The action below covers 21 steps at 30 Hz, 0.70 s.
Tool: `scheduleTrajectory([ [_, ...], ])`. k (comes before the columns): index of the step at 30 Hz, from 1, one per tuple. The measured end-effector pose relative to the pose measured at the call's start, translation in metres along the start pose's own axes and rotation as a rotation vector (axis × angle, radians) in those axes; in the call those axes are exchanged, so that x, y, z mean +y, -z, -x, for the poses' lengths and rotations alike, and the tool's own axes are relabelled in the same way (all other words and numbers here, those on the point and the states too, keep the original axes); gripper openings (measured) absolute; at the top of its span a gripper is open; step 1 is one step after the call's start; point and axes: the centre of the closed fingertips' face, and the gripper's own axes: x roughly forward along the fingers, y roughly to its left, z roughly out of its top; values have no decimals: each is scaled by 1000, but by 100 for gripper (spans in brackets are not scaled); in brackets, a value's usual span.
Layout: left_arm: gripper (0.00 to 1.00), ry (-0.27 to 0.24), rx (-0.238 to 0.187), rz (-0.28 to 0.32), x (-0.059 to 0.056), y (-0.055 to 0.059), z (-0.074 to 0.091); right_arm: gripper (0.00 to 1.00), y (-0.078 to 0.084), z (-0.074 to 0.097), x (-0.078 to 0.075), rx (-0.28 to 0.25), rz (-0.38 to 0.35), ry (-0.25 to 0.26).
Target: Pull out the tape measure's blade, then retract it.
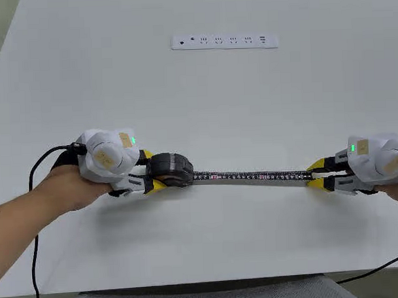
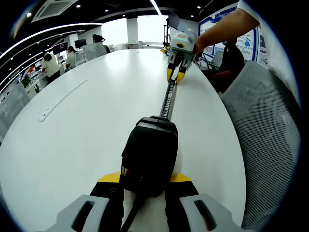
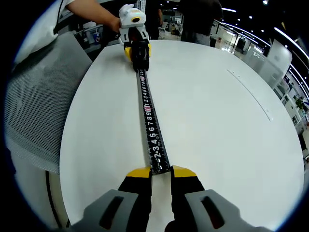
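The tape [image 1: 171,169] sits at the lower left of the head view on the white table [image 1: 204,109]. The left gripper [image 1: 152,175] has its jaws clamped on the tape's black case, one on each side. The blade [image 1: 252,176] runs out to the right, low over the table. At the lower right, the right gripper [image 1: 316,175] has its jaws squeezed together on the very tip of the blade. That pinch looks small, and the blade is thin and smooth, so I think the tip could slide out. If it slips, or if the jaws let go all at once, the spring would likely yank the blade back fast. It could whip about and bang hard into the case. A harder pull to the right could also drag the case out of the left jaws, because only their yellow ends hold its back part. If one hand rolls or lifts, the blade might twist and get a bend in it. The safe way, I think, is to bring the right gripper slowly toward the tape. The power strip [image 1: 224,41] lies at the top, well apart from all this.
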Motion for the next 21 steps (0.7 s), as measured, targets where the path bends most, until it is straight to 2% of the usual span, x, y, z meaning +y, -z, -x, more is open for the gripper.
scheduleTrajectory([
  [10, 30, -21, -3, 6, 1, 0, 1, 11, 0, -1, 0, 8, -16, -6],
  [14, 31, -22, -5, 30, 1, -1, 0, 11, 0, -1, 0, 16, -11, 0],
  [21, 32, -18, 3, 32, 1, -2, 0, 12, 0, -1, 1, 19, -16, 4],
])
